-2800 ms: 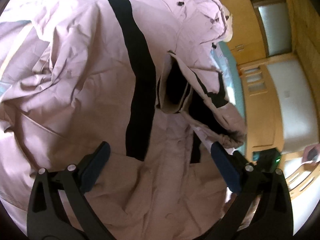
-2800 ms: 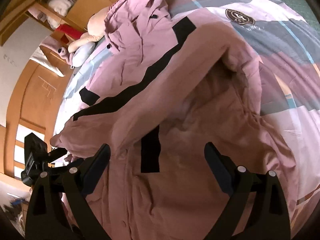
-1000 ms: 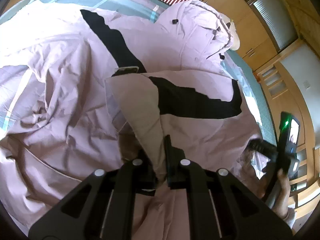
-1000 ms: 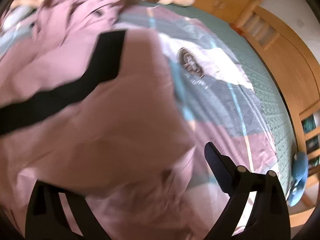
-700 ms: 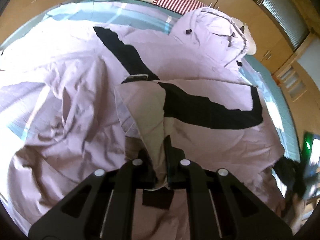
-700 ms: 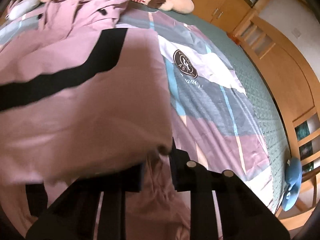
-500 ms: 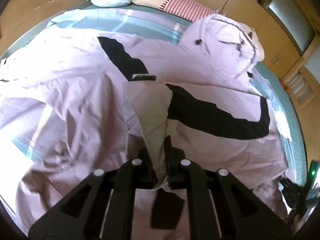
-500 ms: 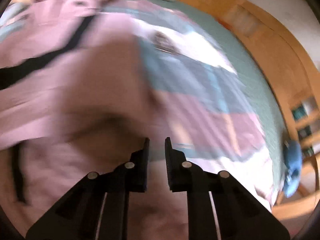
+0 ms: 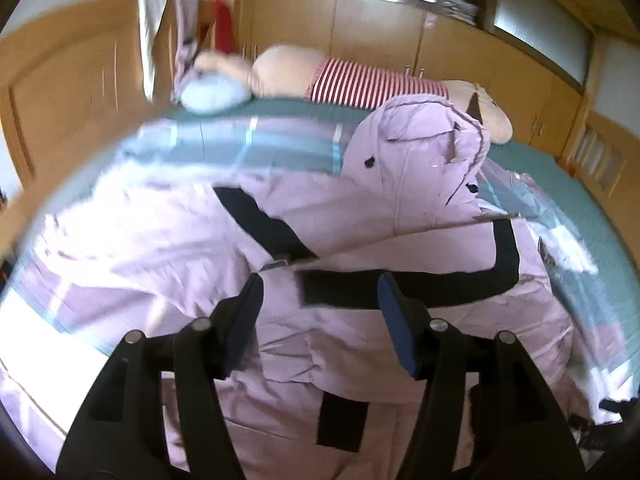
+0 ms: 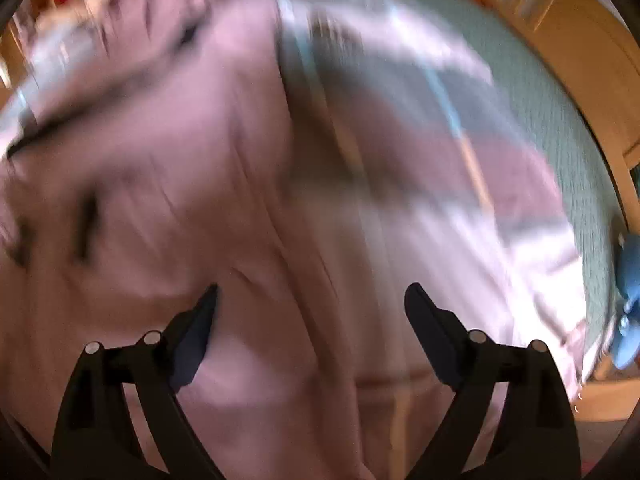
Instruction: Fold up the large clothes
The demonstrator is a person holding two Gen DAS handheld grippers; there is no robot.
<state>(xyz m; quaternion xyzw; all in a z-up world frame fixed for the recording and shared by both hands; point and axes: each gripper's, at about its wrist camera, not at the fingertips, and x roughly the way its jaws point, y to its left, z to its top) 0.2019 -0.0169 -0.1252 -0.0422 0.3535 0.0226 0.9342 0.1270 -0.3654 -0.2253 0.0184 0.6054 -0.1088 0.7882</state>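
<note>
Ahead of the left tongs (image 9: 320, 304), whose jaws are opening with nothing between them, the pink coat (image 9: 360, 344) lies low across the bed (image 9: 560, 176), leaving open air above it. Beyond the coat, a striped plush toy (image 9: 360, 80) and a pale blue cushion (image 9: 212, 96) line the bed's far edge, backed by wooden cabinets (image 9: 360, 28). Under the opening right tongs (image 10: 312, 304) the coat and bedding lie flat; to their right, a wooden bed frame (image 10: 580, 40) bounds the way.
</note>
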